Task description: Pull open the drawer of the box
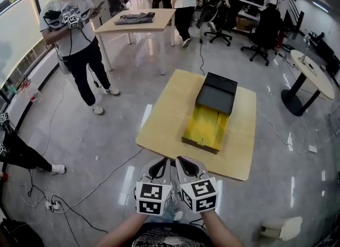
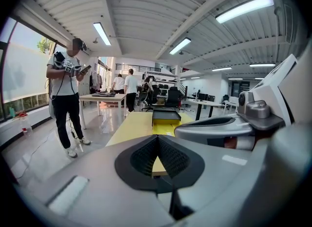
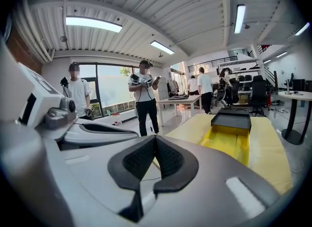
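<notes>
hovering side by side at 6 o'clock, left gripper (image 1: 161, 162) and right gripper (image 1: 183, 161) each have jaws pressed together, gripping nothing. black box (image 1: 217, 93) sits at 12 o'clock on the wooden table (image 1: 159, 124), its yellow drawer (image 1: 206, 126) slid out toward 6 o'clock, well apart from both grippers.

The box (image 1: 217, 93) stands on the far part of the bench (image 1: 159, 124), its drawer (image 1: 204, 129) sticks out of it toward the near edge, and the left gripper (image 1: 161, 165) and the right gripper (image 1: 186, 163) are side by side before that edge.
</notes>
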{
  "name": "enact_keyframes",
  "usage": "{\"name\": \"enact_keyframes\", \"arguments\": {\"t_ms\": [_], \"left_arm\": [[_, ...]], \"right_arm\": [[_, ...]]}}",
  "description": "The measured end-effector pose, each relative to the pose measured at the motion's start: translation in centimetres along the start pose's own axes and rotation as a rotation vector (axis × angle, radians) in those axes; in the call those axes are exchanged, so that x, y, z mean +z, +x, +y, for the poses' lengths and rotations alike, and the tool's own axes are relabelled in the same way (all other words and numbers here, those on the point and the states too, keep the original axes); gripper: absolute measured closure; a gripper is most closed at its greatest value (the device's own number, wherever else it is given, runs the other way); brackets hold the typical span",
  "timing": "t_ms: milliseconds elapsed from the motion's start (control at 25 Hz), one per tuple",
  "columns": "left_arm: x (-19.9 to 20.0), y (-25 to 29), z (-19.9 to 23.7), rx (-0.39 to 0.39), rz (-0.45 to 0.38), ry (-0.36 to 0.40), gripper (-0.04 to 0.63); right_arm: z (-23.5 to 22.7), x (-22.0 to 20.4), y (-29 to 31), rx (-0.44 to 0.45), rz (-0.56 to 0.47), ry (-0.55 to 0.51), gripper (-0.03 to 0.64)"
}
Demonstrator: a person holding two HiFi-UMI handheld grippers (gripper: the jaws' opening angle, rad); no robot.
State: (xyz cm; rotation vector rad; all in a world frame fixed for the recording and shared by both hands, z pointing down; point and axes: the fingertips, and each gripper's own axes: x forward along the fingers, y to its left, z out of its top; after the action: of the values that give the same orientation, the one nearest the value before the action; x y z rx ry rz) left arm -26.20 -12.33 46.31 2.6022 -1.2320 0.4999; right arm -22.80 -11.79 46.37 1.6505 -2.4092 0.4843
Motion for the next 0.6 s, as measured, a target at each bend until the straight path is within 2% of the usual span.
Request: {"name": "enact_keyframes", "arguments": {"t_ms": [240, 600], "left_arm": [[-2.2, -4.8, 2.0, 0.022, -0.010, -0.004, 0.583], [-3.2, -8.0, 2.4, 0.042, -0.028, -0.002, 0.583]], "right_arm": [[5.8, -1.5, -0.5, 0.042, -0.005, -0.012, 0.612], [9.1, -2.3, -1.5, 0.072, -0.005, -0.022, 0.612]]}}
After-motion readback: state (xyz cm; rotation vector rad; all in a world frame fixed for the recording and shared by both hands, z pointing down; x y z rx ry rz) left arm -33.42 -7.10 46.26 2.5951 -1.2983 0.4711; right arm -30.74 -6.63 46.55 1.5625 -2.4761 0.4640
